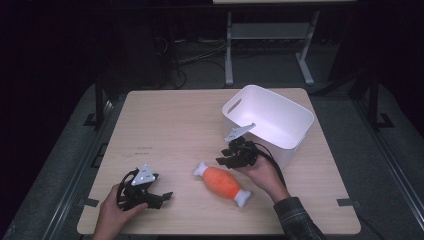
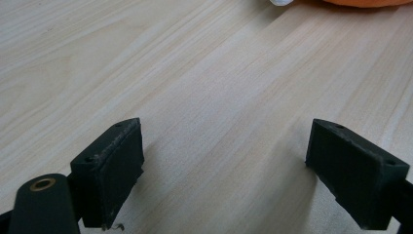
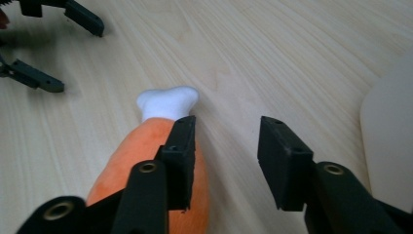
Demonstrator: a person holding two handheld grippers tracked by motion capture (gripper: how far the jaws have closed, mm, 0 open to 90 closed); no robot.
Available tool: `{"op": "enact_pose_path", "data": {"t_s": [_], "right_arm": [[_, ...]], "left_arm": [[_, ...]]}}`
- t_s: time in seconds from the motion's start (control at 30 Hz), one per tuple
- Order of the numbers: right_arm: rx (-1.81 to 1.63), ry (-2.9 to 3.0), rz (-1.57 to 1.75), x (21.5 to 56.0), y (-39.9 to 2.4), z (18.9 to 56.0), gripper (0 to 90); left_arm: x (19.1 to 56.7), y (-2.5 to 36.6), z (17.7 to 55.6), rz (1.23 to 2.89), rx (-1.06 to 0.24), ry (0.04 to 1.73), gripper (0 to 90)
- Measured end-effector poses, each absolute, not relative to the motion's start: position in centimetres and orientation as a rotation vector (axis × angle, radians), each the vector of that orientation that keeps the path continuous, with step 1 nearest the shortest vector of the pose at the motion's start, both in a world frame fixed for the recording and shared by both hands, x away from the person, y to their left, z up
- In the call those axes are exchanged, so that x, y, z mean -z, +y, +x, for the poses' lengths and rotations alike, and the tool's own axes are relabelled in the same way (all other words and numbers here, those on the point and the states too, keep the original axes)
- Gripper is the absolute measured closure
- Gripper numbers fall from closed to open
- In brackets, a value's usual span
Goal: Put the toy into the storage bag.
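The plush drumstick toy, orange with a white bone knob at each end, lies slantwise on the bench, near its front edge and between the two hands. The white plastic bin stands tipped at the far right of the bench, its mouth facing up and toward the person.

The right tongs hover just above and beside the toy's middle, jaws apart with nothing between them; in the right gripper view the toy sits to the left of the left jaw, outside the gap. The left tongs rest low at the front left, also spread wide over bare wood, well apart from the toy.

The likely trouble is a missed grasp. With the toy off to one side of the opening, closing now would catch only plush fuzz or push the toy sideways. A pinch on the rounded orange body could also slip, since the soft stuffing gives. The bin, already leaning, may tip further if bumped.
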State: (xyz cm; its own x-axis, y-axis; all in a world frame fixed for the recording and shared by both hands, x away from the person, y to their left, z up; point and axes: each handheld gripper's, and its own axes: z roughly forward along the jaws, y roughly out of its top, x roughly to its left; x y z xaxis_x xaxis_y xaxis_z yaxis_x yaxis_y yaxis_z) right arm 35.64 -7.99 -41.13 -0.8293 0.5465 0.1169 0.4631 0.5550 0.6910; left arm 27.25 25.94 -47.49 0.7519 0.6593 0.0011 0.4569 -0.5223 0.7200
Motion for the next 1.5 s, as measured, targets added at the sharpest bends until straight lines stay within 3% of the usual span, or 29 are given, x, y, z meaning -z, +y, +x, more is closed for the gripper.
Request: {"op": "enact_pose_path", "data": {"t_s": [0.13,0.33,0.77,1.5], "right_arm": [[-1.134,2.657,0.888,40.7,-8.4,34.6,43.6],[-1.139,2.625,0.907,40.6,-9.3,33.3,35.4],[-1.097,2.606,0.945,41.0,-9.3,31.1,0.5],[-1.049,2.684,0.878,43.9,-6.4,30.3,0.0]], "left_arm": [[47.5,25.9,27.3,2.215,-0.355,0.832,12.8],[47.5,25.9,27.3,2.210,-0.359,0.832,12.8],[47.5,26.0,27.3,2.215,-0.358,0.830,12.8],[47.5,26.0,27.3,2.217,-0.356,0.831,12.8]]}}
